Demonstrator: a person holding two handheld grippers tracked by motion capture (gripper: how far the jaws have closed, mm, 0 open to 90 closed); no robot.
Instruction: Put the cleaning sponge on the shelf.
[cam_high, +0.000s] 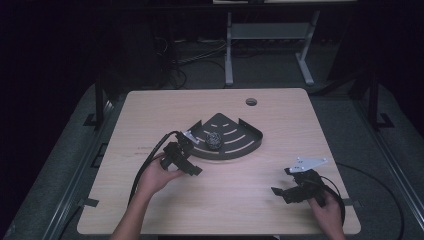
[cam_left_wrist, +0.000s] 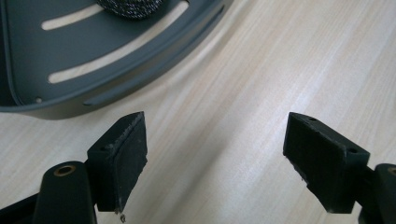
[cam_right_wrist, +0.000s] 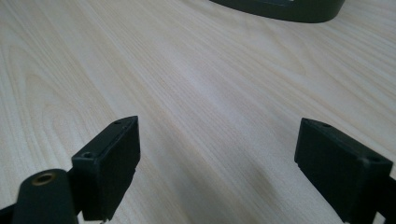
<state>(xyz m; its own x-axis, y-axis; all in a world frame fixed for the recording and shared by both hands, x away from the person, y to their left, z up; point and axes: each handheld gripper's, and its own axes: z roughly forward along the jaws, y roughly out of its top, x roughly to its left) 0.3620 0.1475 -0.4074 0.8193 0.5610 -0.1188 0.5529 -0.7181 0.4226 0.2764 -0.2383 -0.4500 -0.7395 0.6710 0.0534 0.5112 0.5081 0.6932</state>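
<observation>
A: Where is the left gripper (cam_high: 192, 167) sitting right now?

B: It is hovering low over the wooden table (cam_high: 150, 115), just beside the curved front edge of the dark grey fan-shaped slotted tray (cam_high: 240, 142), at about seven o'clock from the tray's middle. Its jaws are standing wide apart with nothing between them, only bare wood showing in the gap.

A: And what is lying in the tray?

B: A small dark speckled ball (cam_high: 214, 140), something like wound cord, is resting near the tray's centre. In the left gripper view the ball (cam_left_wrist: 130, 7) is peeking in at twelve o'clock, above the tray's (cam_left_wrist: 28, 56) slots.

A: The right gripper (cam_high: 282, 192)?

B: It is resting well apart, at about four o'clock from the tray, jaws gaping wide and holding nothing, with the tray's rim (cam_right_wrist: 280, 9) showing far ahead.
</observation>
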